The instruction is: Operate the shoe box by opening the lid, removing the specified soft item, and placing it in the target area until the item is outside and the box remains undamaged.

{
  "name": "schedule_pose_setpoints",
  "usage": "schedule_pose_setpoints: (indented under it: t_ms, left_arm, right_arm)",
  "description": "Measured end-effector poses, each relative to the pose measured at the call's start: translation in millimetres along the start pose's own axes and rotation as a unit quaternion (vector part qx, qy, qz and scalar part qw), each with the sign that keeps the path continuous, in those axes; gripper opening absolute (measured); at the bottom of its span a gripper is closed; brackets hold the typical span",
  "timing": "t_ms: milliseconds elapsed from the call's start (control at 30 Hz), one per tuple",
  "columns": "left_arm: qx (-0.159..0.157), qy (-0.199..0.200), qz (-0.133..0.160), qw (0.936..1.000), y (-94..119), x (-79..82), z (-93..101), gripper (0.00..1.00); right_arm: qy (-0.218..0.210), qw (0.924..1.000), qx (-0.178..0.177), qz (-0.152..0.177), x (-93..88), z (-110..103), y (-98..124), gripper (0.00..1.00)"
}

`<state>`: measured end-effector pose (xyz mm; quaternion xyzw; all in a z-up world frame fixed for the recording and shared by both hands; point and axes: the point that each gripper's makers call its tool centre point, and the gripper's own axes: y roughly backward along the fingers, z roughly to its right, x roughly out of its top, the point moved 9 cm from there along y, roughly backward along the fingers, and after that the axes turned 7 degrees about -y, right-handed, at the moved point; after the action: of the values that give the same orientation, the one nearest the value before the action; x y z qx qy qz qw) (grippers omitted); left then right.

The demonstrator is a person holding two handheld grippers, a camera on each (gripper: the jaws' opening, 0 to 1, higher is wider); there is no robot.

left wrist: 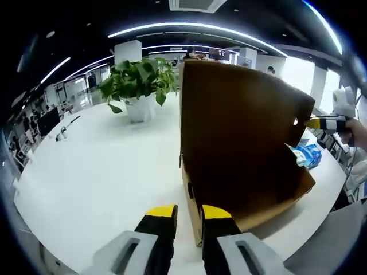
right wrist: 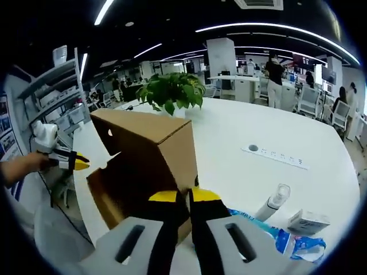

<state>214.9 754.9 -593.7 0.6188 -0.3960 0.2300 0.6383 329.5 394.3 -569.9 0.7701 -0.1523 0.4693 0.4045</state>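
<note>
Shoe box [left wrist: 241, 149] just ahead of both tongs [left wrist: 188, 213] [right wrist: 184, 196] — jaws narrow, holding nothing.

The upright cardboard shoe box [left wrist: 241, 149] blocks the middle of the white table [left wrist: 103, 172], its raised lid [right wrist: 149, 134] walling off the way over it. Left of the box the tabletop lies bare up to 1 potted plant [left wrist: 139, 86]. On its other side, a blue packet [right wrist: 275, 238], a spray bottle [right wrist: 274, 201] and a small carton [right wrist: 308, 222] crowd the surface.

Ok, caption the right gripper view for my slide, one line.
Right tool at the cardboard box with its lid raised, on a white table near a potted plant and a blue packet.
</note>
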Motion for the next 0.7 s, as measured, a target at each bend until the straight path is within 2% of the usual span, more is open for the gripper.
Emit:
schedule_pose_setpoints:
  t_ms: [200, 367, 533, 700]
  left_arm:
    - [0.001, -0.025, 0.034, 0.9991, 11, 29.7, -6.6, 0.2]
    - [-0.003, -0.041, 0.055, 0.9976, 12, 44.8, -7.3, 0.22]
    - [-0.009, -0.058, 0.066, 0.9961, 14, 50.9, -4.0, 0.23]
    - [-0.018, -0.065, 0.072, 0.9951, 16, 50.1, 0.1, 0.23]
  right_arm:
    - [0.023, 0.9997, 0.008, 0.008, -4.8, -7, 5, 0.09]
    - [0.036, 0.9992, 0.015, 0.013, -7.1, -13, 9, 0.12]
    - [0.057, 0.9981, 0.02, 0.014, -13.8, -20, 15, 0.14]
    - [0.059, 0.9978, 0.027, 0.011, -21.9, -25, 20, 0.16]
